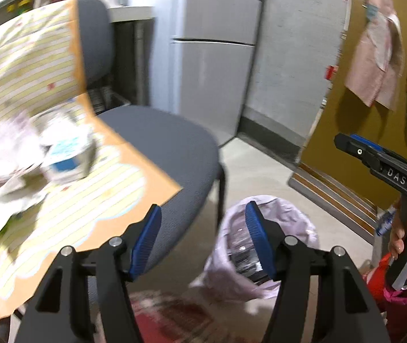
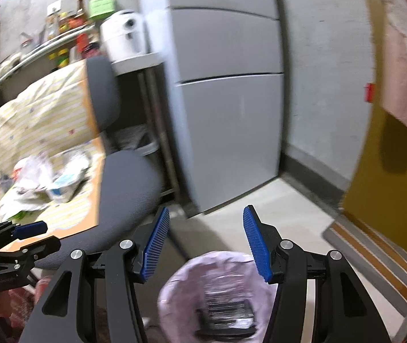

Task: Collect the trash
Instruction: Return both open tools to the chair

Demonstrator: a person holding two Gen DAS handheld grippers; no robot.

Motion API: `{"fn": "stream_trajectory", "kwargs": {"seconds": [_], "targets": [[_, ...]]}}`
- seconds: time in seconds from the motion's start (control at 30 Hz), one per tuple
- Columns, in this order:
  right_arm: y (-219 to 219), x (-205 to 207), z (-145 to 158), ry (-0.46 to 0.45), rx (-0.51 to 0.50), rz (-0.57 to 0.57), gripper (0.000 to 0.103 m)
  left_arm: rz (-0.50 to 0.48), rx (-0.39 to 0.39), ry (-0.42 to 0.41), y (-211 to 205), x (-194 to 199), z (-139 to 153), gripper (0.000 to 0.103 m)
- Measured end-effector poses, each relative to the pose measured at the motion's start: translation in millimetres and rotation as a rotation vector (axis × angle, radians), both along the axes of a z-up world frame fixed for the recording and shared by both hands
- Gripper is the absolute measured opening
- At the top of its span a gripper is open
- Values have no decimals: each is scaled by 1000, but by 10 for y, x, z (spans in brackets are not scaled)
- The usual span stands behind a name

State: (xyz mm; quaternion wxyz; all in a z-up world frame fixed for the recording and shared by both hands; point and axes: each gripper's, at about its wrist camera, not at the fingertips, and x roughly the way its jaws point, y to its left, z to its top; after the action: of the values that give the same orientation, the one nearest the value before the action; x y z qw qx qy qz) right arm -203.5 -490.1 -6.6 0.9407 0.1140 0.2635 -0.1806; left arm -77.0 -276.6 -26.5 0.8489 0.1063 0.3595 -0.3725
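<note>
The trash pile (image 1: 31,154), crumpled paper, a white and blue carton and wrappers, sits at the left of the left wrist frame on a striped tablecloth (image 1: 26,65) over the table, near the edge by the grey chair (image 1: 157,148). The carton looks tipped on its side, its long axis running roughly left to right across the frame, though blur hides which end is which. The bin (image 1: 263,245), lined with a pale purple bag, stands on the floor at lower centre, mouth up, something dark already inside.

The left gripper (image 1: 203,237) hangs released, blue pads spread with nothing between them. The right gripper (image 2: 206,243) is likewise splayed and empty, directly above the bin.

Likely trouble: the pile is loose, so a pinch may lift one scrap and drag others off the table edge onto the chair. The thin liner could also snag on a finger
</note>
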Motion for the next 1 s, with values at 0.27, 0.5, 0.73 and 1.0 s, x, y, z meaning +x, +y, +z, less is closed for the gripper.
{"fn": "stream_trajectory", "kwargs": {"seconds": [0.27,0.5,0.73,1.0], "targets": [[679,496,90,12,5,215,57,171,-8,-36,760,129,139,65],[1345,949,221,20,-28,410,63,373,40,-100,1490,246,334,73],[1849,1227,321,23,-75,525,63,610,18,-77,2394,492,336,72],[2305,1456,345,35,-135,610,63,771,-153,126,3065,930,118,53]]}}
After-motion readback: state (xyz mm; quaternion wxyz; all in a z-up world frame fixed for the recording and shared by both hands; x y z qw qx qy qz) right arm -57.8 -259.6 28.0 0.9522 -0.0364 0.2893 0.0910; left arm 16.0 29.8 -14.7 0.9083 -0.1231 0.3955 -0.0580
